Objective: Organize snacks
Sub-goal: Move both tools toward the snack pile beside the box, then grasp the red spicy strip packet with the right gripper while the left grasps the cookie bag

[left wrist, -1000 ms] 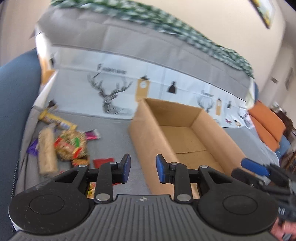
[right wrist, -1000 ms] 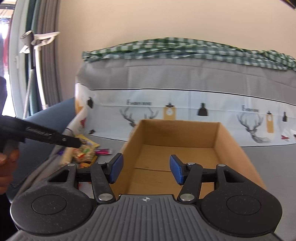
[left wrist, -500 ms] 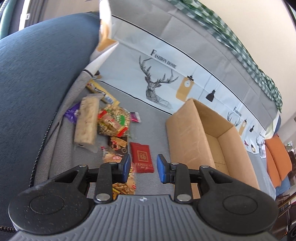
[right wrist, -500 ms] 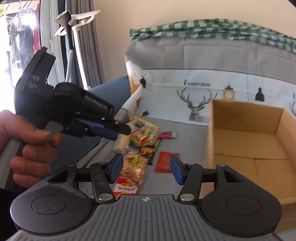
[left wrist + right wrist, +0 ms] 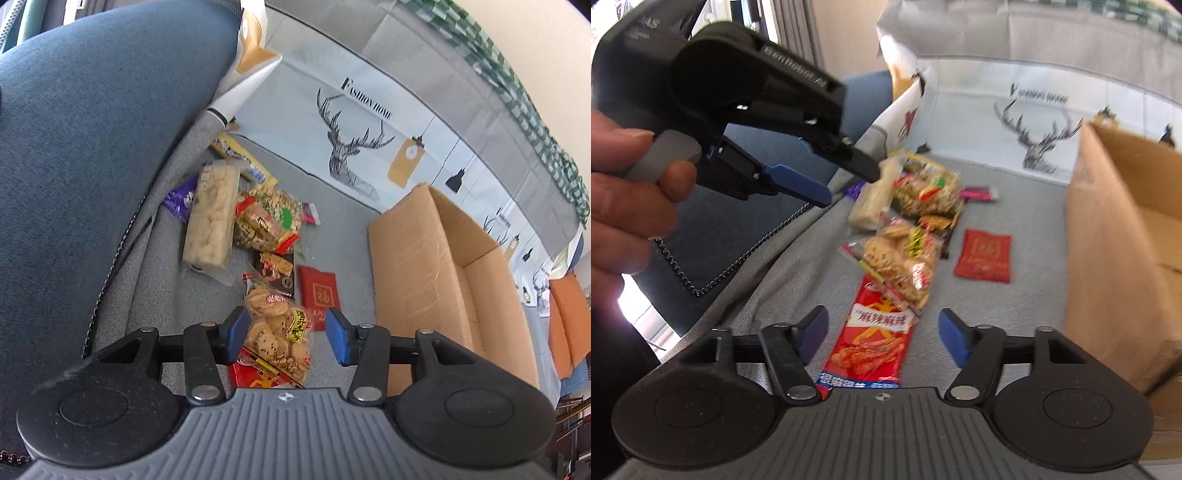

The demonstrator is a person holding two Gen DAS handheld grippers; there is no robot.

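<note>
Snacks point(image 5: 258, 236) lie heaped on the grey sofa seat point(image 5: 155, 295), left of the cardboard box point(image 5: 417, 258). My left fingers point(image 5: 282, 334) have just spread, empty, over the cracker bag point(image 5: 277, 332); my right fingers point(image 5: 882, 338) have just spread, empty, over the red packet point(image 5: 875, 343). The packs overlap, so lifting one could drag its neighbour, and my hands could collide.

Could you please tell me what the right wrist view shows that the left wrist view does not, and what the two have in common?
Only the right wrist view shows the person's hand holding the left gripper from outside, and the full length of the long red snack packet.

Only the left wrist view shows the orange cushion and the inside of the blue sofa arm.

Both show the open brown cardboard box, the small flat red sachet, the clear bag of round biscuits and the deer-print cloth.
</note>
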